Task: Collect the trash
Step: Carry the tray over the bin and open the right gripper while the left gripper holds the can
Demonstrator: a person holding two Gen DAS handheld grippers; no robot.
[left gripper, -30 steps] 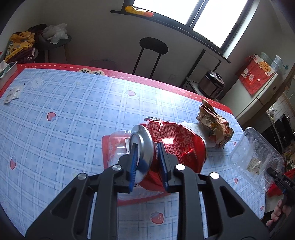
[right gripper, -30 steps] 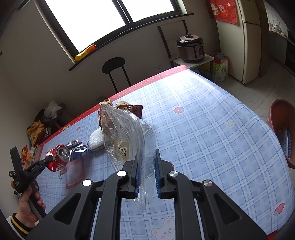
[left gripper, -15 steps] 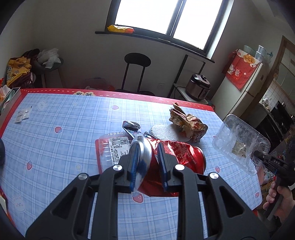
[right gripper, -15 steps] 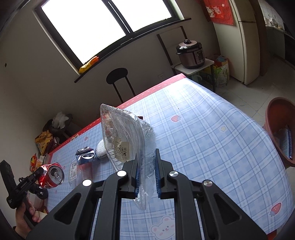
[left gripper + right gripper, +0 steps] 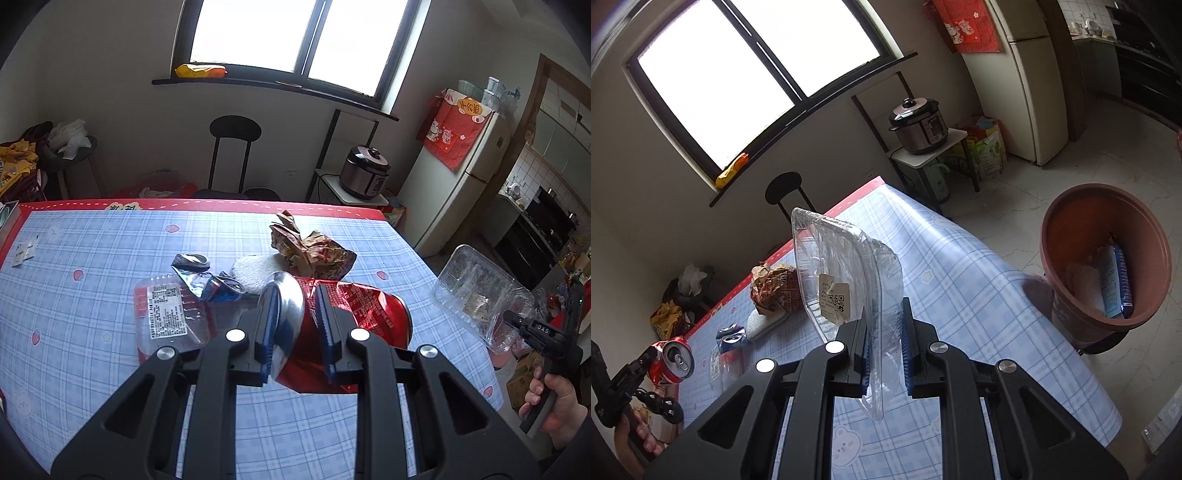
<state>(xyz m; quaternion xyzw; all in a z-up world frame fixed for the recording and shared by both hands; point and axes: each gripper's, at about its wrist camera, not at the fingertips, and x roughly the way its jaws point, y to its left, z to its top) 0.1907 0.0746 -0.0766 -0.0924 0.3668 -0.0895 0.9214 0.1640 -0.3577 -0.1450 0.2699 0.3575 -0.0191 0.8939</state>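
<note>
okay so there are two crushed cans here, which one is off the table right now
The red can. The left gripper is clamped on it above the table, while the blue can lies on the cloth beside the white sponge.

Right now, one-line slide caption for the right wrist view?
Right gripper clamps a clear plastic clamshell tray above the blue checked tablecloth, brown plastic bin waiting beside the table.
</note>
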